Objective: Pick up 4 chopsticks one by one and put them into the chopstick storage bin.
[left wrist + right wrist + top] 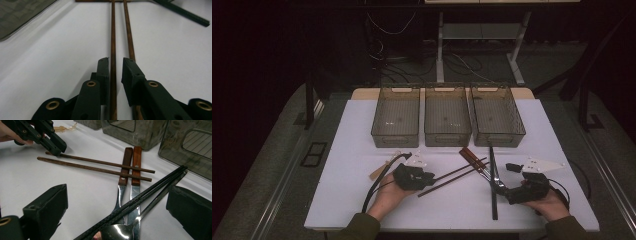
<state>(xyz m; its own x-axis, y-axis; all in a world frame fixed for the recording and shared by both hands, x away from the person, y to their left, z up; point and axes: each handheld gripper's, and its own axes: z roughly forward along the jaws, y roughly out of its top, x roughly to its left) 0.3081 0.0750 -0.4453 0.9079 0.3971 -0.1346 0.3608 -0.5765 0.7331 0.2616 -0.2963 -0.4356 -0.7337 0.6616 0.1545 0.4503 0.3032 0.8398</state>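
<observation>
Two brown wooden chopsticks [457,176] lie side by side on the white table. My left gripper [428,176] sits low at their near ends. In the left gripper view its jaws [115,60] stand narrowly apart around one chopstick [113,37], with a gap showing on the right side; the other chopstick [128,37] runs under the right jaw. My right gripper [508,181] is wide open [117,190] over a pair of black chopsticks [155,186], a metal spoon [120,231] and two wood-handled utensils [132,162]. The brown chopsticks' far ends rest across those wooden handles.
Three smoky see-through bins [395,137] [447,139] [499,139] stand in a row at the back of the table. A pale wooden utensil [379,171] lies left of my left hand. The black chopsticks [492,165] run toward the front edge.
</observation>
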